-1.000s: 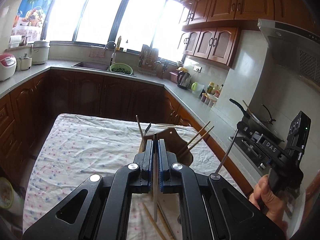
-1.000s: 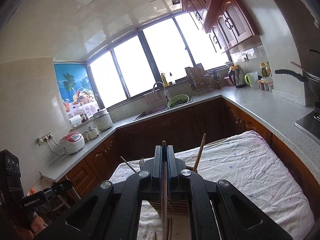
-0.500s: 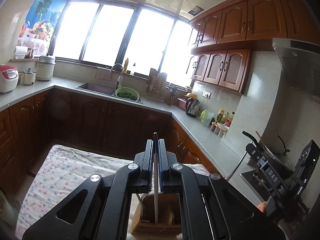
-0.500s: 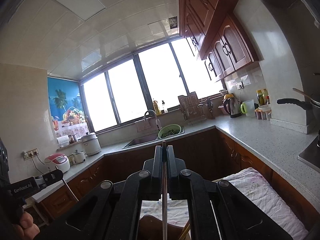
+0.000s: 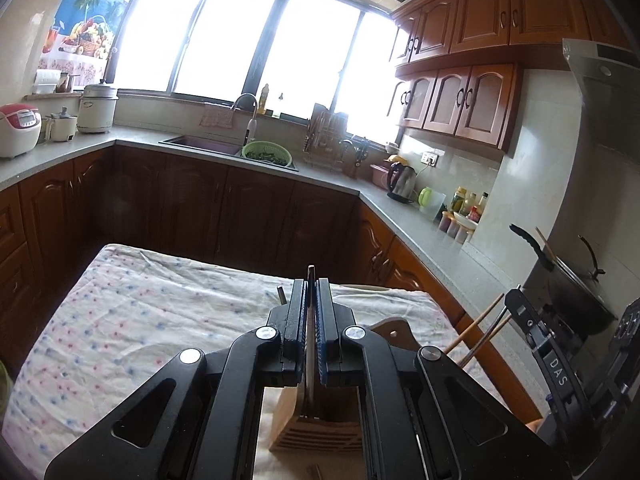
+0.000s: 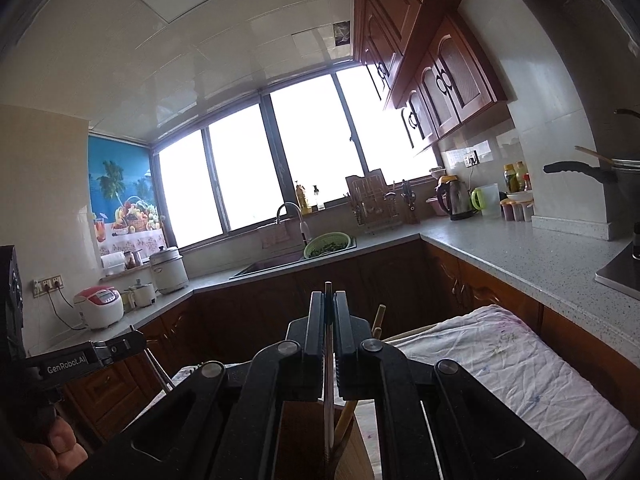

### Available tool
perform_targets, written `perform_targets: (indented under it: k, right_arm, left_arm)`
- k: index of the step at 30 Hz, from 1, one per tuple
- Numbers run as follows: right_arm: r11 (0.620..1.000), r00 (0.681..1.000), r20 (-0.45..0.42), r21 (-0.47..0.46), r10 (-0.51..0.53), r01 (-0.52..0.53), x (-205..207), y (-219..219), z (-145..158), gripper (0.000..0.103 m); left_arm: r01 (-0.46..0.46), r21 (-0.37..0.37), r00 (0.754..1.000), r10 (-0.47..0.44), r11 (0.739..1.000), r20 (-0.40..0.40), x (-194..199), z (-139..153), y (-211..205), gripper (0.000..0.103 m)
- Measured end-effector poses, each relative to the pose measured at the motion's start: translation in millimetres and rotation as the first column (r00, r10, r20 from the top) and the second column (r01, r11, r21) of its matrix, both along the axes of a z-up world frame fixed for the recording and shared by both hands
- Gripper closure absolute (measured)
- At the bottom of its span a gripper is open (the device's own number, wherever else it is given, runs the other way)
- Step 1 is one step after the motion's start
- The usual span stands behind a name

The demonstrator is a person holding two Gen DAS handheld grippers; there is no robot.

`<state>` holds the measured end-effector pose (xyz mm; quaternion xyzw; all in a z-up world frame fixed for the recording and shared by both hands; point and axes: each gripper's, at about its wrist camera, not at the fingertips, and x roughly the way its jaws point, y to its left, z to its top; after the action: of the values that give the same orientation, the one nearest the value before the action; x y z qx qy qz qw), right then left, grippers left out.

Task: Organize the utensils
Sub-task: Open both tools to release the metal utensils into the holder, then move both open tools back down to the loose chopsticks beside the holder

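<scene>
My left gripper [image 5: 311, 285] is shut on a thin flat metal utensil [image 5: 310, 360] that hangs straight down over the slotted wooden utensil holder [image 5: 316, 434] on the cloth-covered table [image 5: 140, 320]. Two wooden chopsticks [image 5: 476, 334] lean out to the holder's right, and a metal handle tip [image 5: 281, 294] pokes up beside the left jaw. My right gripper [image 6: 329, 297] is shut on a slim dark utensil [image 6: 328, 380] whose lower end hangs at the holder [image 6: 304, 432]; a wooden chopstick [image 6: 346, 416] stands in the holder beside it. The jaws hide the holder's compartments.
Each view shows the other gripper's black body [image 5: 560, 364] [image 6: 80, 360] close by, with a hand [image 6: 60, 446] on one. A pot on the stove [image 5: 576, 292] and the counter with a kettle [image 5: 402, 180] lie to the right. The sink [image 5: 204, 144] is under the window.
Both grippers have moved in over the holder and come down, each still gripping its utensil. The holder, earlier ahead of the left jaws, now sits under them.
</scene>
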<state>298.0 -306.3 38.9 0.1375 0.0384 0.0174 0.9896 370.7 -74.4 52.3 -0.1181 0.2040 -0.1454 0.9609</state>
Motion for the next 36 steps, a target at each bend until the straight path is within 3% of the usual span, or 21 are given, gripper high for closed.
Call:
perform_targets:
  k: [13,18,19,20,21,22,23,26,28,36]
  right_arm:
    - [1.000,0.995,-0.096,0.027,0.005,-0.002,6.1,-11.2,-12.7,0.098]
    - [0.999,0.992,-0.126,0.049,0.023,-0.017,5.4,-12.3,-12.3,0.089]
    - [0.998,0.991,-0.129,0.054,0.033,-0.026,4.1,-13.1,-12.4,0.086]
    - [0.998,0.991,-0.130,0.062,0.042,-0.034,2.2,-13.7,-11.5,0.076]
    - [0.997,0.990,-0.128,0.069,0.051,-0.042,-0.5,-14.2,-10.2,0.059]
    - [0.996,0.991,-0.122,0.075,0.055,-0.046,-4.2,-14.5,-8.7,0.050]
    - [0.996,0.992,-0.116,0.077,0.053,-0.045,-8.2,-14.7,-7.3,0.042]
    - [0.995,0.992,-0.115,0.084,0.059,-0.050,-20.0,-16.7,-2.1,0.038]
    - [0.993,0.990,-0.121,0.106,0.068,-0.055,-28.7,-20.8,-0.3,0.032]
    - [0.992,0.982,-0.174,0.115,0.068,-0.049,-78.4,-28.4,-3.7,0.021]
  left_arm:
    - [0.018,0.007,0.999,-0.018,1.000,-0.029,-1.4,-4.4,2.7,0.099]
    - [0.030,0.010,0.999,-0.030,0.999,-0.041,-2.9,-1.4,2.2,0.097]
    - [0.035,0.008,0.998,-0.035,0.999,-0.044,-4.5,-0.5,2.3,0.092]
    - [0.037,0.006,0.998,-0.037,0.999,-0.044,-7.2,0.5,2.8,0.087]
    - [0.036,0.006,0.999,-0.035,0.999,-0.041,-10.7,1.5,3.3,0.071]
    - [0.029,0.006,0.999,-0.029,1.000,-0.038,-15.0,2.6,4.2,0.055]
    - [0.023,0.004,0.999,-0.023,1.000,-0.033,-20.1,3.7,5.7,0.050]
    - [0.017,-0.012,0.999,-0.017,1.000,-0.045,-35.2,5.8,13.1,0.037]
    - [0.002,-0.029,0.998,-0.004,1.000,-0.060,-46.7,3.7,21.7,0.022]
    - [-0.027,-0.027,0.973,0.020,0.999,-0.229,-86.1,-30.8,53.8,0.019]
